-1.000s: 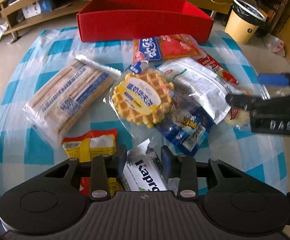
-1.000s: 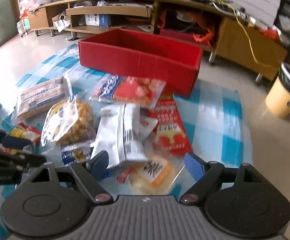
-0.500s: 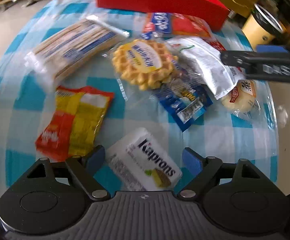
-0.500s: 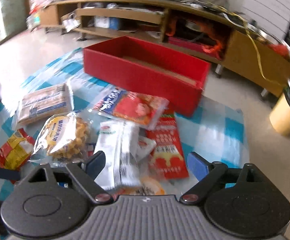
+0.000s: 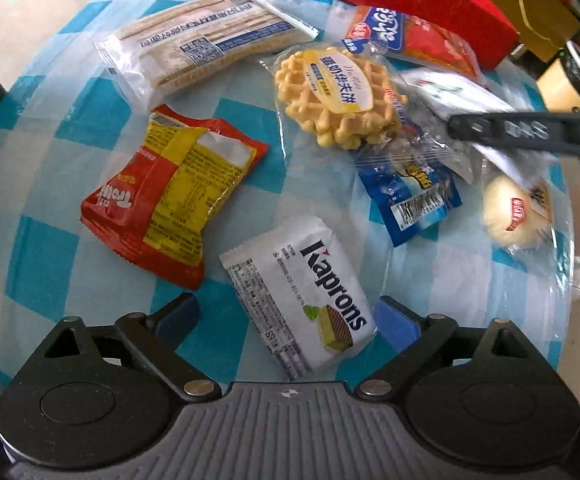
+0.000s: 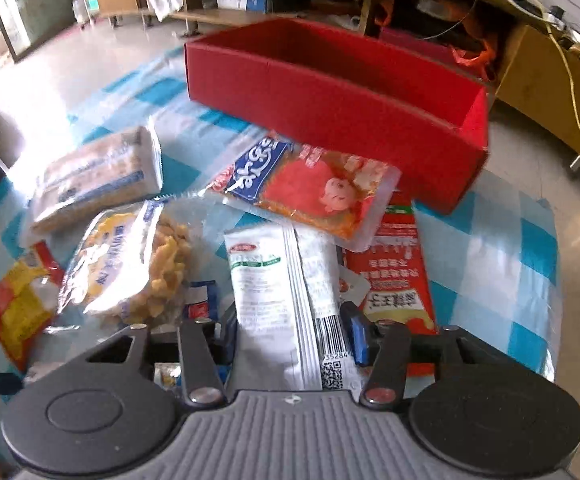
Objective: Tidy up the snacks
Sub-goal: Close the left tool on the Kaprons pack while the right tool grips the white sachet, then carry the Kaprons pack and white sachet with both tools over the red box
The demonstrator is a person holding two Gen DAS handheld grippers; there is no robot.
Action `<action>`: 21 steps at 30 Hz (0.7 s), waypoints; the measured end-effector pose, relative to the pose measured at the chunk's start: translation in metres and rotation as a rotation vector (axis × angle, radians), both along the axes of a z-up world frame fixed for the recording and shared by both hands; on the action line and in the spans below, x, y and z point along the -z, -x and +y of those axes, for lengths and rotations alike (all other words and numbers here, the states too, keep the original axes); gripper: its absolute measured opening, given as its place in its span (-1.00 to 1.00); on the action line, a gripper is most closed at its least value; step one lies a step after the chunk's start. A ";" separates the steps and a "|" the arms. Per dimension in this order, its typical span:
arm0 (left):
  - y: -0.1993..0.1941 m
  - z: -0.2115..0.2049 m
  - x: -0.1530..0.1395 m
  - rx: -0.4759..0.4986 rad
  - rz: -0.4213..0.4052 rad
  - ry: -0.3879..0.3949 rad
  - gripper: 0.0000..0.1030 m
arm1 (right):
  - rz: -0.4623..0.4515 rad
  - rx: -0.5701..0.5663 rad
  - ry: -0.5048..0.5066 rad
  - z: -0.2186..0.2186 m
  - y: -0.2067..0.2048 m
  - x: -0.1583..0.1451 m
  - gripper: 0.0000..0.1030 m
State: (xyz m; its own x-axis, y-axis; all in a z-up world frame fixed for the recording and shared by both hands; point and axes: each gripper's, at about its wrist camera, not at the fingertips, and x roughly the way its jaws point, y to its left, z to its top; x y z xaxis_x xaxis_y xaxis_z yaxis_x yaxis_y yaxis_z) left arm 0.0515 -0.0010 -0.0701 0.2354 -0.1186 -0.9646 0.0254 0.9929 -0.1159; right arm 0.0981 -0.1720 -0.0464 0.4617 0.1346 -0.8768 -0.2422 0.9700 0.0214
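With our right gripper clamped on the white sachet, whose long axis runs toward the red box straight ahead, our left gripper stands apart around the Kaprons pack.

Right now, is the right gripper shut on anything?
Shut on the white packet: the right gripper has just been closing, and both blue pads press the packet's sides.

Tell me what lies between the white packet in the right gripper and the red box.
The right gripper is shut on the white packet. On the cloth between it and the red box lies the red-and-blue snack bag, overlapping the packet's far end. Lifted, the packet should pass over it; nothing taller is in the way.
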 end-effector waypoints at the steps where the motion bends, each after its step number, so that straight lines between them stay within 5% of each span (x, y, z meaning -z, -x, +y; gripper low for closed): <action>1: 0.000 -0.003 0.000 -0.011 -0.001 -0.016 0.86 | -0.003 -0.002 0.002 -0.002 0.004 -0.001 -0.09; 4: 0.003 -0.016 -0.001 -0.011 -0.016 -0.082 0.53 | -0.004 -0.008 -0.002 -0.006 0.014 -0.006 -0.11; 10: 0.009 -0.044 -0.003 0.012 -0.042 -0.156 0.33 | -0.025 -0.007 -0.033 -0.012 0.033 -0.022 -0.11; 15: 0.017 -0.049 -0.006 0.022 -0.035 -0.171 0.31 | -0.071 -0.014 -0.071 -0.017 0.045 -0.040 -0.11; 21: 0.020 -0.045 -0.044 0.037 -0.121 -0.195 0.31 | -0.110 -0.005 -0.110 -0.020 0.047 -0.056 -0.12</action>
State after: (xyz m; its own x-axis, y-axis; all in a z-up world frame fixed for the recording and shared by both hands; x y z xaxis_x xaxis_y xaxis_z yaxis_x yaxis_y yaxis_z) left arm 0.0317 -0.0462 -0.0262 0.3501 0.0565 -0.9350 0.0638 0.9944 0.0840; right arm 0.0511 -0.1921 0.0098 0.5530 0.2292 -0.8010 -0.2536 0.9621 0.1002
